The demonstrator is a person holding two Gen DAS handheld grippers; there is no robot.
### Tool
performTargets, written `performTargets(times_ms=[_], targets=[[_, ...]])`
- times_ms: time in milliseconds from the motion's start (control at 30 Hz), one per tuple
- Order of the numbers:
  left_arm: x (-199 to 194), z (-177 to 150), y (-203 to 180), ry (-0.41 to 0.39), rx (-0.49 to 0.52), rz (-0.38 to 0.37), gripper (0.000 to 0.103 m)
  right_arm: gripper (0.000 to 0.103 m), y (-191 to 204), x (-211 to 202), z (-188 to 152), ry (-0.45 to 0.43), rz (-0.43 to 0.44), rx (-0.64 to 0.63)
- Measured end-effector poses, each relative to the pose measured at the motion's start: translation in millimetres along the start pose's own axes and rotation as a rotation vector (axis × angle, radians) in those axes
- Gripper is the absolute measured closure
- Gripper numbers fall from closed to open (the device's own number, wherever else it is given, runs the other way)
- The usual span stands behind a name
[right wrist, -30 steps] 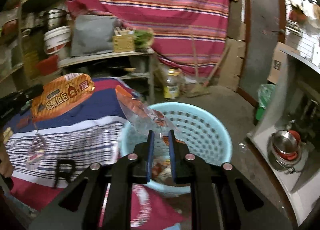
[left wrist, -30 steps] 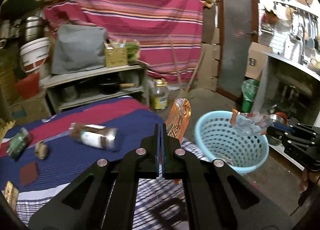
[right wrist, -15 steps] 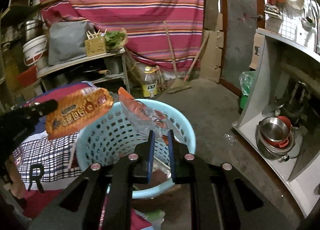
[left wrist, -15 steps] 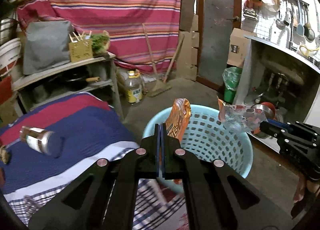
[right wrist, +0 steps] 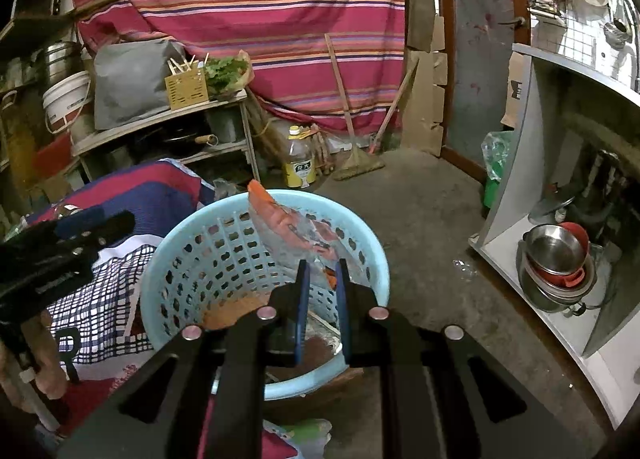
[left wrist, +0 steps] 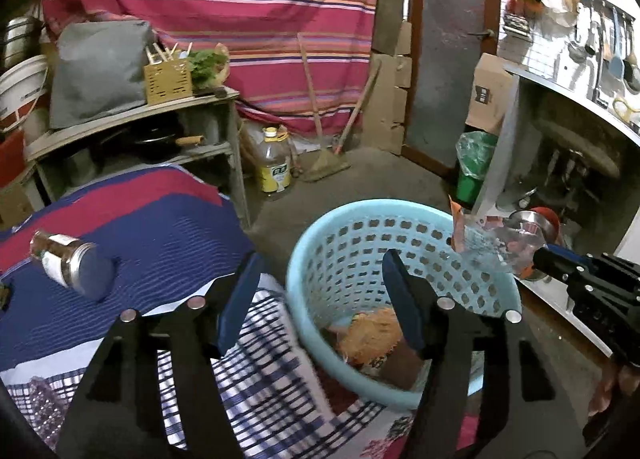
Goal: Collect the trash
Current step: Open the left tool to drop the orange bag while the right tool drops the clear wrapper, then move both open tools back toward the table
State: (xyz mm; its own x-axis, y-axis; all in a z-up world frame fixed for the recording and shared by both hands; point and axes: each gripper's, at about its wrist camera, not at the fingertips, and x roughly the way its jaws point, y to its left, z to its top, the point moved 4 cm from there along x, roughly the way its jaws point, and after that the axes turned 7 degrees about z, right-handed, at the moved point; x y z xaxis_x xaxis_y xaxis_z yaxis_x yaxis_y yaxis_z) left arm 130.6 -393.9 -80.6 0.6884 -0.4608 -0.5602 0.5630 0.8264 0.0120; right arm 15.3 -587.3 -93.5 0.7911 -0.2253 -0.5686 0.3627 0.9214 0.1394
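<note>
Trash basket: orange pkt inside, print unreadable.

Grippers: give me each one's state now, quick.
Left gripper: open, jaws just opened, nothing between them; orange packet lies in the basket.
Right gripper: closed on the clear wrapper above the basket.

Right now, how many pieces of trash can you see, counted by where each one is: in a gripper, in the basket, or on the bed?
In a gripper: 1, the clear wrapper in the right gripper
In the basket: 1 clear to see, the orange packet; anything under it is unclear
On the bed: 1, the jar
Total: 3
</note>
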Motion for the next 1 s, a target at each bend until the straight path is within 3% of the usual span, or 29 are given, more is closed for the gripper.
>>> performTargets(times_ms=[167, 467, 500, 533, 600, 800, 1000], targets=[[-21.9, 1.2, 32.2, -0.038, -0.032, 0.085, 0.016, 0.089, 6.7, 8.1, -2.8, 0.015, 0.017, 0.01], [-60.5, 0.6, 95.5, -0.081, -0.099, 0.201, 0.006, 0.087, 26.6, 29.1, 0.6, 0.035, 0.017, -0.017], [-64.7, -0.1, 101.4, -0.086, -0.105, 0.21, 0.006, 0.079, 28.4, 31.6, 0.9, 0.043, 0.014, -0.02], [-69.0, -1.0, 107.9, -0.089, -0.109, 0.221, 0.006, 0.054, 29.3, 34.6, 1.3, 0.051, 0.007, -0.021], [-77.1, -4.0, 119.8, -0.093, -0.108, 0.246, 0.006, 0.037, 30.7, 35.9, 1.9, 0.044, -0.015, -0.018], [-106.9, -9.8, 159.2, -0.112, -0.125, 0.323, 0.006, 0.035, 53.3, 17.5, 7.0, -0.014, 0.019, -0.026], [-144.4, -19.3, 205.9, -0.133, -0.142, 0.422, 0.006, 0.027, 113.0, -16.5, 13.8, -0.11, 0.116, -0.106]])
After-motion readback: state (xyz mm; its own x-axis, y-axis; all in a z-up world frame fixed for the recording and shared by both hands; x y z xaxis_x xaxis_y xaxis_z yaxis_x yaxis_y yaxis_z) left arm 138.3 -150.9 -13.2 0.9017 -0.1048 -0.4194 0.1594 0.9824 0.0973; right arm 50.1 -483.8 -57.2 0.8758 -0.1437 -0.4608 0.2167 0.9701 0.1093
